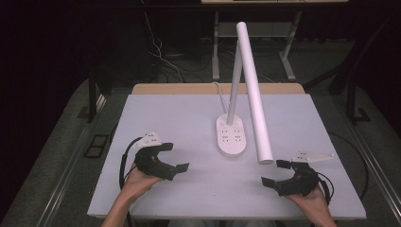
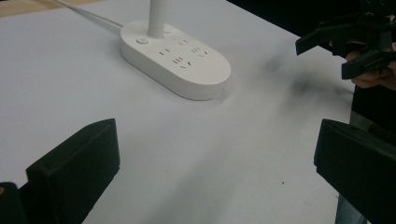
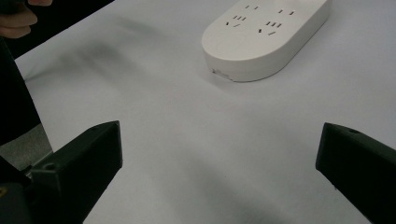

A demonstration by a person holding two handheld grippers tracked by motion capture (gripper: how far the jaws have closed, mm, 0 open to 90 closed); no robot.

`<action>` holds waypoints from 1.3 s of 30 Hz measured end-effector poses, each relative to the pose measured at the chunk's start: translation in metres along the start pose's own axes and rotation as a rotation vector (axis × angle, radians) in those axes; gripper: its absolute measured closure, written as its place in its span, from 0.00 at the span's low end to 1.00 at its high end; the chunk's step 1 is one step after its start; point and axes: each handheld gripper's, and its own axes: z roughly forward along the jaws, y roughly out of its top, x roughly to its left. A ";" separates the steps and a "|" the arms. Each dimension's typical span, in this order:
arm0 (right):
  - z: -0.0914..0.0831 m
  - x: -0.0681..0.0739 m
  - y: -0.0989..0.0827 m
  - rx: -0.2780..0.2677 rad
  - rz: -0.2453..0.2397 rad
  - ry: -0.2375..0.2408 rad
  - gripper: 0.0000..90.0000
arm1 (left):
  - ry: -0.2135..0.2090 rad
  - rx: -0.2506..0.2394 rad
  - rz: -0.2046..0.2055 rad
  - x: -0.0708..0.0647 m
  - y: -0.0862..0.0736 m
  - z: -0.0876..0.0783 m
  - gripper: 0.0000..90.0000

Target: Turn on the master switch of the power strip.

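Note:
A white desk lamp stands mid-table: its oval base (image 1: pixel 231 136) carries several power sockets, a grey-white stem (image 1: pixel 235 85) rises from it, and a long white tube head (image 1: pixel 253 90) slants down toward the front right. The base (image 2: pixel 175 58) lies ahead in the left gripper view, and the base (image 3: pixel 264 35) sits at the top of the right gripper view. My left gripper (image 1: pixel 176 157) hovers at the front left, open, nothing between its jaws. My right gripper (image 1: pixel 275 173) is at the front right, open and empty, just below the tube's lower end. The right gripper (image 2: pixel 357 49) appears far off in the left gripper view.
The white table (image 1: pixel 189 189) has bare surface between the two grippers. A white cable (image 1: pixel 220 92) runs from the lamp base over the far edge. Beyond stand dark floor, cables and the metal legs of another table (image 1: pixel 215 47).

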 end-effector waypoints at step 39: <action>-0.002 -0.001 -0.001 0.002 0.006 -0.003 0.00 | -0.013 0.100 0.094 0.010 0.066 0.029 0.00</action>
